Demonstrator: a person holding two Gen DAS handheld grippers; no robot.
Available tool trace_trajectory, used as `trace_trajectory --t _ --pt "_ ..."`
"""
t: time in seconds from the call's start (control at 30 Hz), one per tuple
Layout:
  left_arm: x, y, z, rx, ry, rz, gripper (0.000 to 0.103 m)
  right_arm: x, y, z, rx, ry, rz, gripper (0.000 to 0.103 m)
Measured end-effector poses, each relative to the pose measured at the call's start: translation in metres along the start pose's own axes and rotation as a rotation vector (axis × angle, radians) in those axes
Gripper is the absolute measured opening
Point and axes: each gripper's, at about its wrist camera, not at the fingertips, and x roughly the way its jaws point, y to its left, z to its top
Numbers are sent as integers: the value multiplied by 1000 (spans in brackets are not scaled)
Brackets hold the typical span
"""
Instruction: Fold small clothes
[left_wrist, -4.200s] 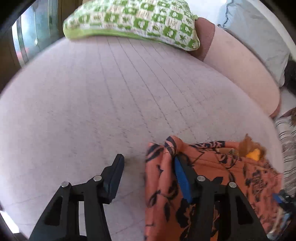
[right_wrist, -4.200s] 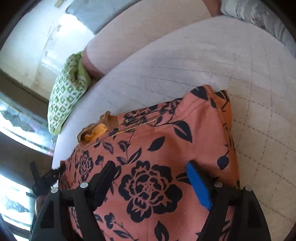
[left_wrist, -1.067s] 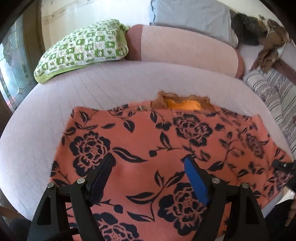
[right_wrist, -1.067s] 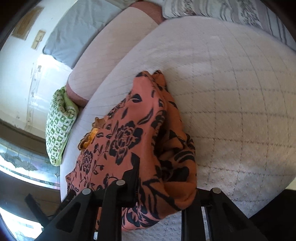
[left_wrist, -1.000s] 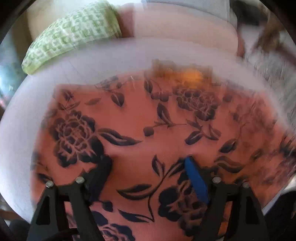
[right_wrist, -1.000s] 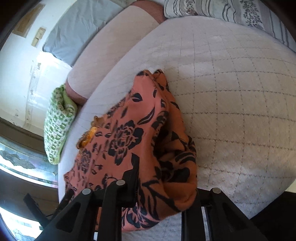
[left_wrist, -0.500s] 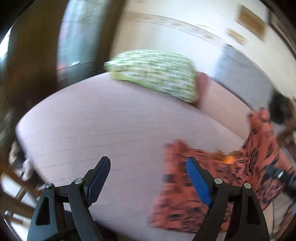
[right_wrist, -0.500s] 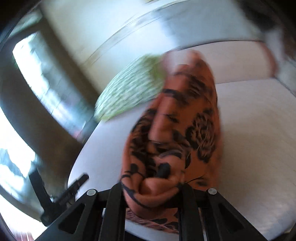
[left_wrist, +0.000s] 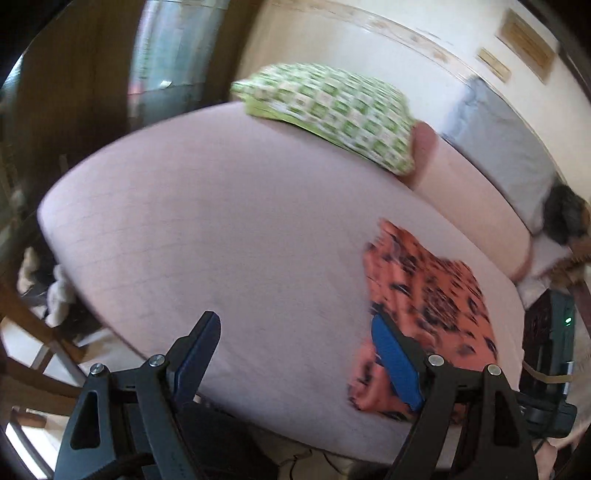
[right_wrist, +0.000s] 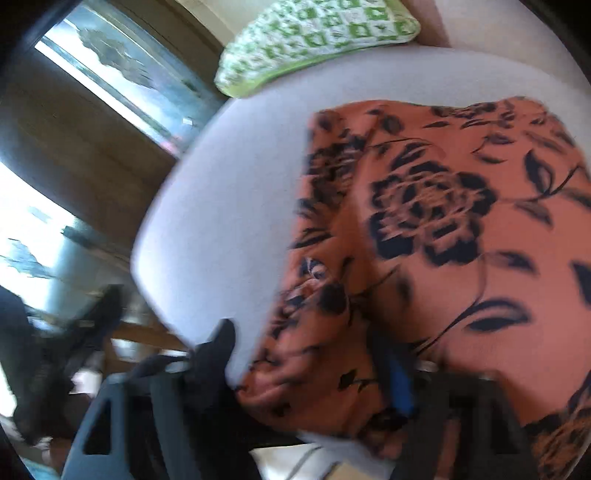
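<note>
Orange floral garment lies doubled over on the pale quilted bed, near its front edge. Right gripper fingers are opening, cloth between them but unpressed; left gripper fingers stand wide apart, empty, over bare bed. Risk: the freed layer may slump or slide off the edge, spoiling the fold. A green checked pillow rests beyond; window behind.

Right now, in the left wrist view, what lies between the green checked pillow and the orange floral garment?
Only bare pale quilted bed cover: the green checked pillow and the orange floral garment lie apart, nothing between them.
</note>
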Motion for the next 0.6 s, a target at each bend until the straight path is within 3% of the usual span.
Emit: trace_trajectory --t 0.1,0.2,0.27,0.4,0.43,0.53,0.6 --pt "2 -19 -6 34 28 -57 84 -43 -19 -12 82 -129 62 79" --pt "7 -45 -17 78 68 -95 84 -94 -56 -23 186 -274 9 80" --pt "16 -65 -25 111 106 -120 84 -115 -77 -26 215 -310 -38 81" --pt "40 -89 -38 121 189 -123 80 -130 -108 -42 275 -316 -51 81" --pt "44 -90 -39 99 203 -144 71 -130 -112 -45 284 -313 -46 81" --pt "49 -85 -34 46 198 -136 16 -123 -131 -53 320 -295 -24 81" --pt "49 -75 -33 7 172 -112 16 -120 -135 -56 321 -283 -5 81"
